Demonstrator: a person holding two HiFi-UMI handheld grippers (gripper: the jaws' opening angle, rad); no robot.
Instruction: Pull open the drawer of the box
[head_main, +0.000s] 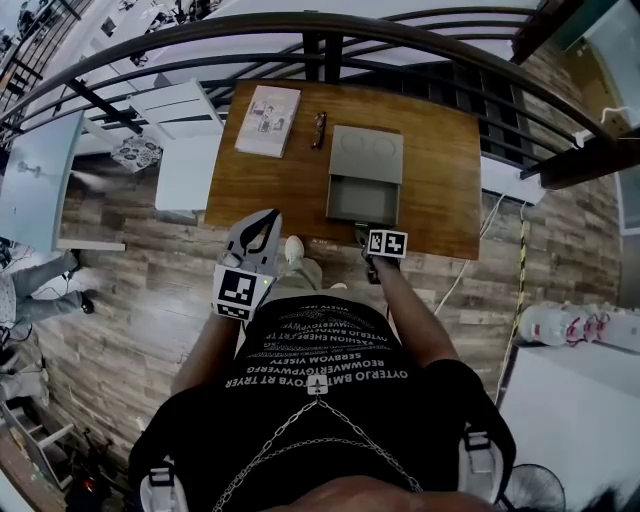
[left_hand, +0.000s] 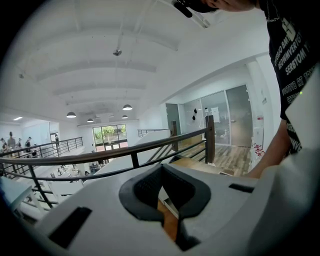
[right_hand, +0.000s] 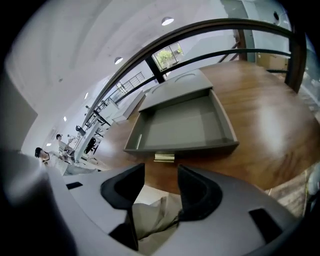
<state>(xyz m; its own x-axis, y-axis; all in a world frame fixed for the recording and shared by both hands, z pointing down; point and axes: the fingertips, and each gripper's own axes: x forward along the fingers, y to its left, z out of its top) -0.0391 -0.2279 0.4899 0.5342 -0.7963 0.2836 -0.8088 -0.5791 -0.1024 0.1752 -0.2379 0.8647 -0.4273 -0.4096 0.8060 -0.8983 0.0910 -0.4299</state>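
A grey box (head_main: 366, 152) stands on the wooden table (head_main: 440, 170), and its drawer (head_main: 362, 200) is pulled out toward me. In the right gripper view the drawer (right_hand: 185, 125) is empty, with a small brass handle (right_hand: 164, 158) at the middle of its front. My right gripper (right_hand: 161, 172) is open just short of that handle, with nothing between its jaws. From the head view the right gripper (head_main: 360, 233) sits at the drawer front, over the table's near edge. My left gripper (head_main: 268, 222) hangs off the table's front edge, jaws together and empty, and its own view shows the left gripper (left_hand: 161, 170) pointing out over the railing.
A book (head_main: 268, 120) and a pair of glasses (head_main: 318, 128) lie on the table left of the box. A dark metal railing (head_main: 330, 30) runs behind the table. White furniture (head_main: 185, 140) stands to the left. My shoe (head_main: 294, 248) is under the front edge.
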